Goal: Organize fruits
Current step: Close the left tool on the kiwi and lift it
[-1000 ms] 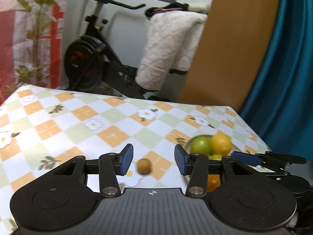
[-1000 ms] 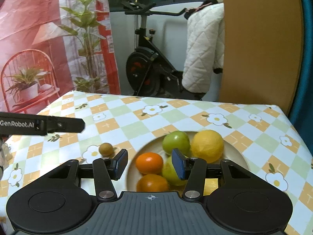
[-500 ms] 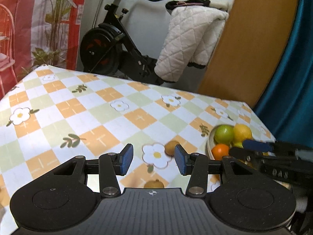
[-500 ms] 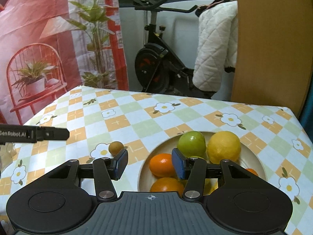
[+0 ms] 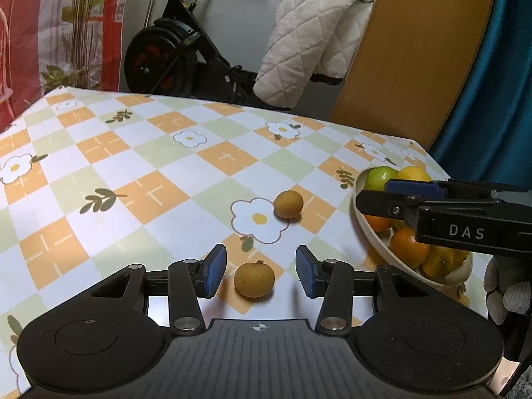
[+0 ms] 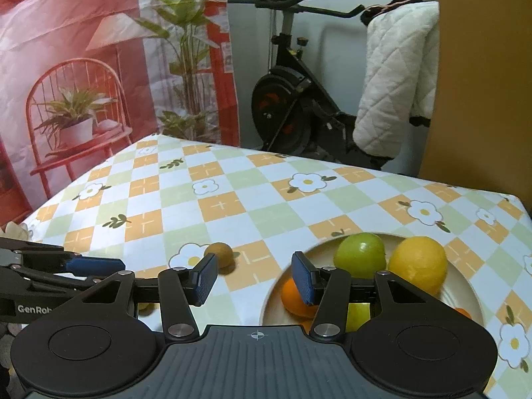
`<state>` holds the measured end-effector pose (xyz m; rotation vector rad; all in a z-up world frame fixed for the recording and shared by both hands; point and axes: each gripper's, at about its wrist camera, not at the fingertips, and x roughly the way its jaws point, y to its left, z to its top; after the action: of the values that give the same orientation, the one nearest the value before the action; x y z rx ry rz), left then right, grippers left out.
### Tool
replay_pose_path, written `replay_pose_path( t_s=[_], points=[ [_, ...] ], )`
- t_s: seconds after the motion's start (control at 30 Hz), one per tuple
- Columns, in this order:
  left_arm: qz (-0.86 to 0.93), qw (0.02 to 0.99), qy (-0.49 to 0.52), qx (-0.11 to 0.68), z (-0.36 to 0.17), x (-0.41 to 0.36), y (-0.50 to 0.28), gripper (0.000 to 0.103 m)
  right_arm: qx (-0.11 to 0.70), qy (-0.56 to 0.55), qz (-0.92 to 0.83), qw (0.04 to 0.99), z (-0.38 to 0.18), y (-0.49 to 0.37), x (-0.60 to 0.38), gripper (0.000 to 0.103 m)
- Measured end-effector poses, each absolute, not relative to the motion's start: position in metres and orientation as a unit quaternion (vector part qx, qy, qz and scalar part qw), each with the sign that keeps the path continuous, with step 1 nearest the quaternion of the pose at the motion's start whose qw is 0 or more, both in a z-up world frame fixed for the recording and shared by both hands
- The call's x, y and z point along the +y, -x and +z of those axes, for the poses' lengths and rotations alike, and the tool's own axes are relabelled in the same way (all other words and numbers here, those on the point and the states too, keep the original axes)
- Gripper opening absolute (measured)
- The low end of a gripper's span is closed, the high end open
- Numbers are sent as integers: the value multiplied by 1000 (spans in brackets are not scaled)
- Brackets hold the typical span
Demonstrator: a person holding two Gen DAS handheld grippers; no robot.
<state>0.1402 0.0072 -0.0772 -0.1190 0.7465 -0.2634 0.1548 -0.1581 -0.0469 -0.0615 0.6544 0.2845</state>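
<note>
Risk: round brown fruit [image 5: 254,280] rolls away on contact.
Left hand-held gripper [image 5: 261,271] open, astride it low in frame; an off-centre closure nudges it along the worktop [image 5: 133,173]. Right hand-held gripper [image 6: 254,277] open, empty.

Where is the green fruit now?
The green fruit lies in the bowl at the right of the right wrist view, beside the yellow fruit.
</note>
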Motion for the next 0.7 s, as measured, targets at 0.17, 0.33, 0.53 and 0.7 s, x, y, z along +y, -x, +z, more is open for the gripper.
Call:
replay_pose_path(
  t_s=[0.17, 0.33, 0.53, 0.7],
  points=[
    [-127, 918, 59, 371, -85, 6, -143, 48, 328, 38, 152, 932, -55, -169, -146, 46],
    [-131, 918, 53, 371, -88, 4, -144, 38, 333, 52, 171, 926, -63, -182, -131, 46],
    [-130, 919, 62, 368, -90, 8, -146, 30, 338, 68, 182, 921, -73, -194, -118, 46],
    [-119, 921, 71, 364, -90, 12, -148, 30, 349, 70, 182, 917, -85, -205, -114, 43]
  ],
)
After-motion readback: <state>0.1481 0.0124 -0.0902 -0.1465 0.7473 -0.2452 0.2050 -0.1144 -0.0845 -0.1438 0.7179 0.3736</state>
